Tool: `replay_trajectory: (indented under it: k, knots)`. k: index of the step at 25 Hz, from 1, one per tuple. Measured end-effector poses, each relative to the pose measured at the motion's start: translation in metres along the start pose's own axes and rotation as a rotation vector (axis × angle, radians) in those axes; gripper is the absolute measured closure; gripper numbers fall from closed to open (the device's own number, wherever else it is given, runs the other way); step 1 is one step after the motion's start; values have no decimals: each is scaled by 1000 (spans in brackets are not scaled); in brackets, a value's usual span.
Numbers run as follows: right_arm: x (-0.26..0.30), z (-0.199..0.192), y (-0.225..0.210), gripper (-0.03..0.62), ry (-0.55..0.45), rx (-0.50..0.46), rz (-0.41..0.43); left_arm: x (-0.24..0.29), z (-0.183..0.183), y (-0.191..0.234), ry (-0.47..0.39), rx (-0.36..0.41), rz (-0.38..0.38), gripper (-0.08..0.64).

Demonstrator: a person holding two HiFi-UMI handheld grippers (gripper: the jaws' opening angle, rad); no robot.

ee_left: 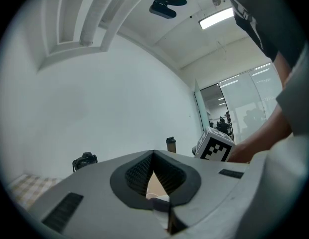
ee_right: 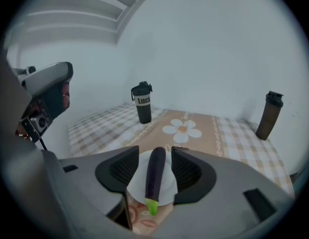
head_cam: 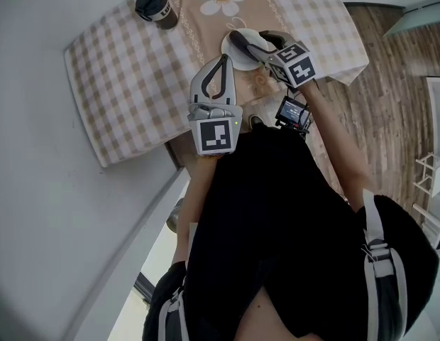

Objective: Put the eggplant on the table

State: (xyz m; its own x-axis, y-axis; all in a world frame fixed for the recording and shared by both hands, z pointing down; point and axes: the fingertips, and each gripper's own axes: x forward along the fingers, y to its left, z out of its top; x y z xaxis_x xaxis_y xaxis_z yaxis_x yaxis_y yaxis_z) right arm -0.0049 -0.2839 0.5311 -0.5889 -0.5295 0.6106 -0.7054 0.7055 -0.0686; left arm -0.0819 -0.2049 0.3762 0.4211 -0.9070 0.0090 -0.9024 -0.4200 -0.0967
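A dark purple eggplant with a green stem lies on a white plate on the checked tablecloth. My right gripper is open and straddles it, one jaw on each side, with a small gap to the eggplant on both sides. From the head view the right gripper hangs over the plate and mostly hides the eggplant. My left gripper is shut and empty, just left of the plate. In the left gripper view the left gripper tilts upward toward the wall.
A black shaker bottle stands at the table's far left. A second dark bottle stands at the far right. The cloth has a daisy print behind the plate. A white wall runs along the table's left side.
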Motion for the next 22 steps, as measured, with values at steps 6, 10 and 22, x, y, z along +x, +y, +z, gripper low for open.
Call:
replay_trajectory:
  k: [6, 10, 22]
  knots:
    - [-18, 33, 7, 379, -83, -3, 5, 3, 8, 1, -16, 11, -4, 557]
    - [-30, 56, 10, 379, -142, -20, 8, 7, 14, 4, -24, 18, -1, 557]
    - [-72, 122, 29, 387, -334, -78, 25, 11, 44, 24, -86, 7, 31, 557]
